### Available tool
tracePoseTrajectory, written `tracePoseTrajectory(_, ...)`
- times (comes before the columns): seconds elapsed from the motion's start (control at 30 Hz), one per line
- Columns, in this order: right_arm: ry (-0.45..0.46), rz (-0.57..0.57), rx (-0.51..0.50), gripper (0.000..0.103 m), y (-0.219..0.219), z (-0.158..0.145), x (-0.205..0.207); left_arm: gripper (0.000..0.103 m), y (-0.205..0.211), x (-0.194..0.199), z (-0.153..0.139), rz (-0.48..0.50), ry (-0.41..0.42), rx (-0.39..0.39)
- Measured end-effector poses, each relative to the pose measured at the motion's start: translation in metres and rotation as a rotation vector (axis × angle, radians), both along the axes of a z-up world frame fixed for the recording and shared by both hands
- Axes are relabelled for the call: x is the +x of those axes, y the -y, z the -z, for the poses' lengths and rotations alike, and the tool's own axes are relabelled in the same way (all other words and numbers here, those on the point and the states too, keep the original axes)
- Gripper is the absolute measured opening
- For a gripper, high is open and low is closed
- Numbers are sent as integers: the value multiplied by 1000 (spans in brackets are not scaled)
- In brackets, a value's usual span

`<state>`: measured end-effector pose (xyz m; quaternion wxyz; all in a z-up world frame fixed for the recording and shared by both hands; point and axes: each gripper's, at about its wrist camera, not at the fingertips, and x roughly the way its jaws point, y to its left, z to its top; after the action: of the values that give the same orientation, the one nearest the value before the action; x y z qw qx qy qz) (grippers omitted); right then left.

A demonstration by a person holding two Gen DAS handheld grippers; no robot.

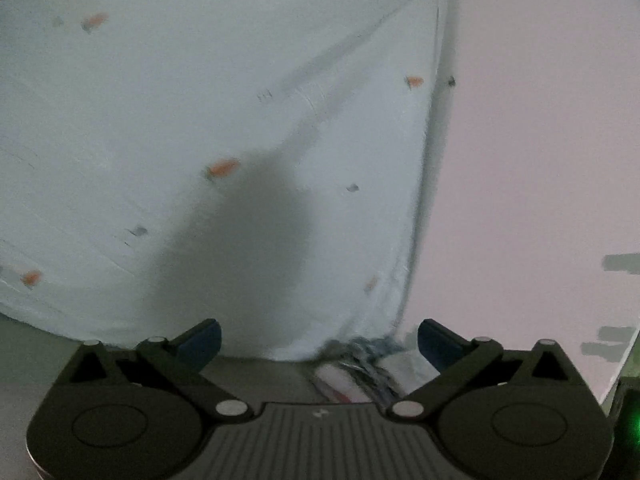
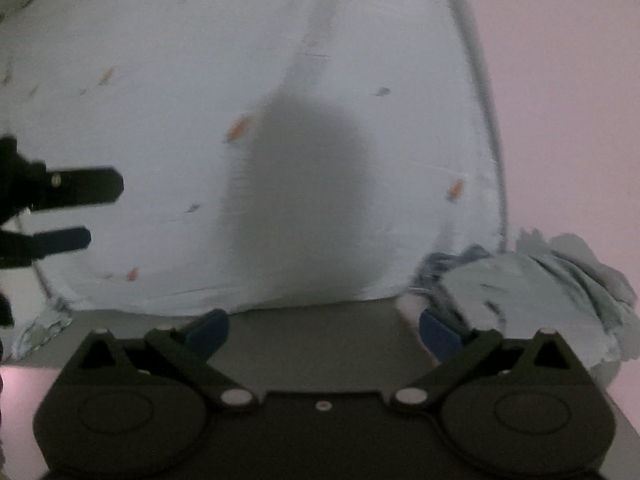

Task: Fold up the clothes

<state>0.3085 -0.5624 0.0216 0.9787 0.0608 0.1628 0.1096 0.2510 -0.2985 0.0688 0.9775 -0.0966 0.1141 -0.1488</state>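
Two tongs of mine, both spread apart, over a pale cloth on the pink worktop.

My left tongs point(image 1: 319, 338) gape with nothing between the fingers; just ahead, the cloth point(image 1: 200, 120), light blue with small orange and grey marks, lies flat, its hemmed edge running away to the right beside bare worktop point(image 1: 540, 160). My right tongs point(image 2: 324, 330) gape too, empty; beside the right finger sits a crumpled blue garment point(image 2: 560, 280). Farther left, the left tongs reach in over the cloth.
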Motion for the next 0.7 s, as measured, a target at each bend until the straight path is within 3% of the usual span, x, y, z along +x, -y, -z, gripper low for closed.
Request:
tracePoseTrajectory(0.17, 61, -29, -46, 103, -55, -8, -47, 103, -41, -34, -5, -55, -44, 50)
tracePoseTrajectory(0.37, 38, 16, -69, 103, -113, -9, -109, 103, -93, -97, 0, -109, -111, 125)
tracePoseTrajectory(0.7, -154, 49, -122, 99, -201, 8, -214, 103, -165, -189, 37, -151, -306, 139)
